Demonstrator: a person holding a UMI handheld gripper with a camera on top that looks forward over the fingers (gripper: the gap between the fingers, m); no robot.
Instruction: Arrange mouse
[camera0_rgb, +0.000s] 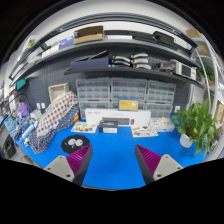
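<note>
Gripper view: tongs (112, 165), one pair, spread apart with nothing between them, over the blue worktop (110, 150). Mouse: none identifiable (possibly among the small items beyond the fingers), so its direction and long axis cannot be told. One potted plant (197, 122); one round black dish (74, 144); shelves (120, 60) behind.

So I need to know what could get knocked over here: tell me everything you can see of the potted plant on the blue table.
The potted plant stands upright at the far side of the blue table, beyond and to the side of the gripper, whose fingers are open with nothing between them. It has many green leaves spreading out and a small, pale pot at its base, resting on the table. Nothing else visibly touches it. The pot's material is too small to tell.
</note>
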